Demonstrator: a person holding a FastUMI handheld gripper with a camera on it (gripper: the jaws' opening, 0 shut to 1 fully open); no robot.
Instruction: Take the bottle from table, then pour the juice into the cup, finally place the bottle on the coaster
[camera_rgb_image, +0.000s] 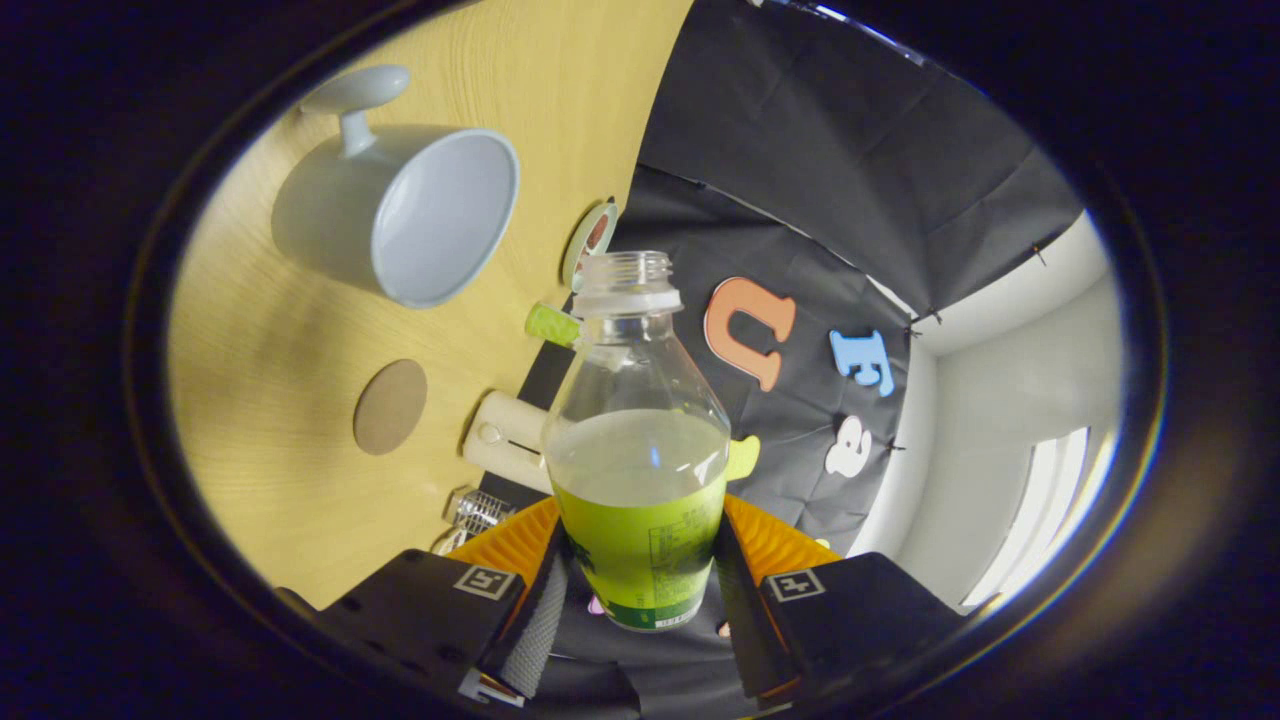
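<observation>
1. Clear plastic, green-labelled, cap off: the bottle (638, 440) stands in the lower middle of the frame, clamped between the two fingers of the gripper (640, 560), which press on its label from both sides. Pale juice fills it to about the shoulder of the label.
2. Tilt is plain. The wooden table (300, 480) runs up the left half of the frame like a wall, so the gripper is rolled well over and the bottle is lifted off the table.
3. Upper left lies the white cup (400, 215), its open mouth turned toward the camera, apparently empty, handle at the top. The bottle's neck is well apart from it.
4. Left of centre, below the cup, sits the round brown coaster (390, 406), bare.
5. Judgement: picking up is done and the pour is in hand, with nothing yet in the cup.
6. Next move calls for bringing the open neck over the cup's rim, then tipping slowly, since the juice level is high and could slosh out early.
</observation>
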